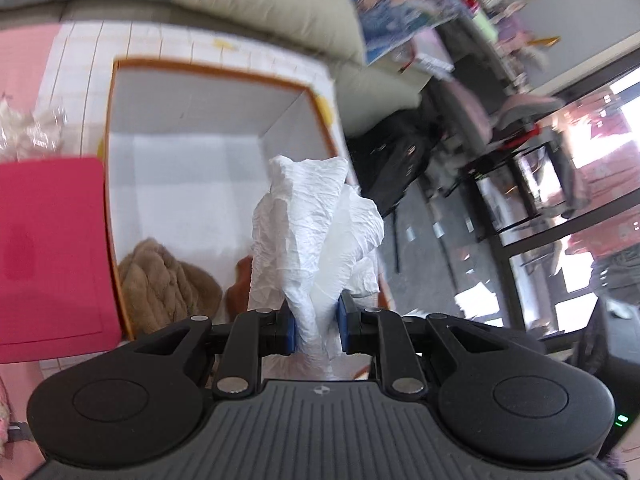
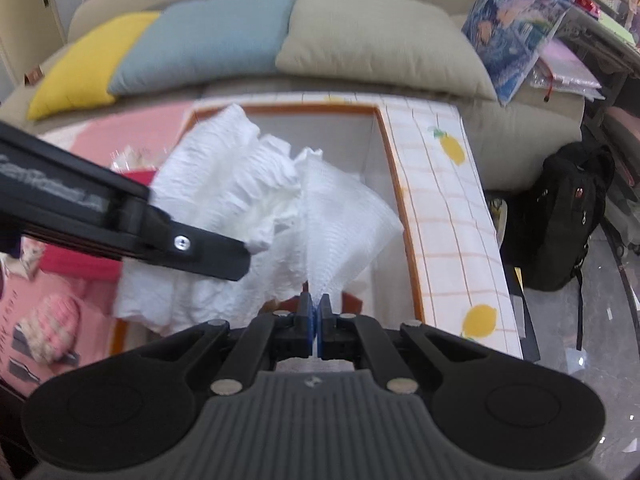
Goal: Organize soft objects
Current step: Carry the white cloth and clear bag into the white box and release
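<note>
Right, your left gripper [image 1: 316, 326] and right gripper [image 2: 316, 322] both clamp white cloth [image 2: 240, 200] over storage box [image 1: 120, 184]; brown knit [image 1: 160, 280] inside; pink knit [image 2: 50, 322] left.

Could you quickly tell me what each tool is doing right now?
Left tool: closed on the white cloth.
Right tool: closed on the same cloth.

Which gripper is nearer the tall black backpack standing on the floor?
Right. The right gripper is over the box's side toward the black backpack; the left gripper reaches in from the far side, away from it.
</note>
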